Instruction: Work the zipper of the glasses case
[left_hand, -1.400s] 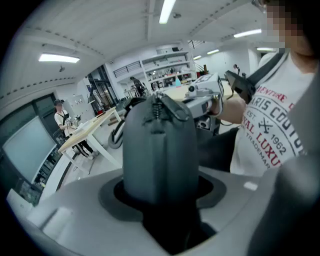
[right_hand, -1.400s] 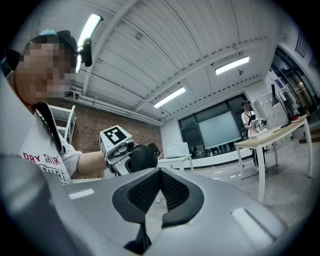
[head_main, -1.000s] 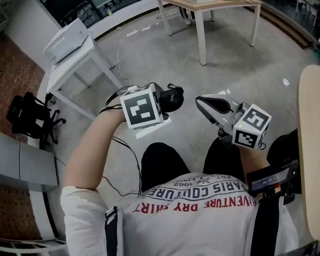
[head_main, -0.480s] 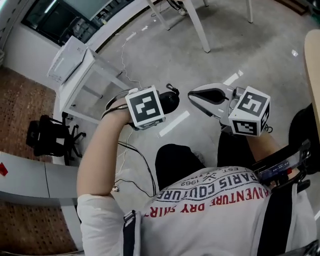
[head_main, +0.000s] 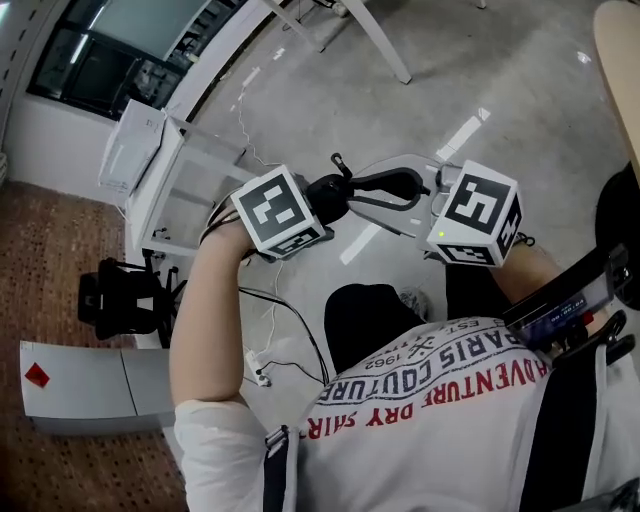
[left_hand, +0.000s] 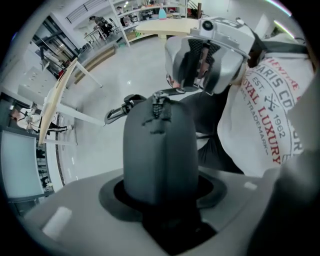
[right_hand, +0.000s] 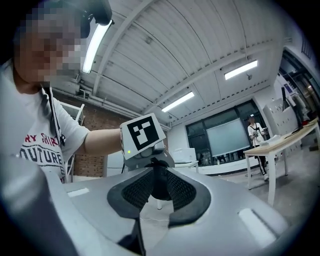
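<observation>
The dark grey glasses case (left_hand: 159, 150) stands up out of my left gripper (left_hand: 161, 195), which is shut on its lower end. Its zipper pull (left_hand: 159, 99) sits at the top, and a metal clip (left_hand: 121, 107) hangs off to the left. In the head view the case (head_main: 335, 197) is held in the air over the person's lap. My right gripper (head_main: 358, 185) reaches in from the right, jaws slightly apart on either side of the case's zipper end (right_hand: 159, 180). I cannot tell whether its pads (right_hand: 134, 192) touch the pull.
Below is concrete floor with cables (head_main: 268, 300). A white table (head_main: 175, 170) with a white box stands at the left and a black chair (head_main: 115, 300) beside it. A wooden tabletop edge (head_main: 622, 40) is at the far right, and a white table leg (head_main: 380, 45) at the top.
My right gripper has swung left, from a hand's width off the case to its zipper end. The left gripper still holds the case. The head camera has shifted.
</observation>
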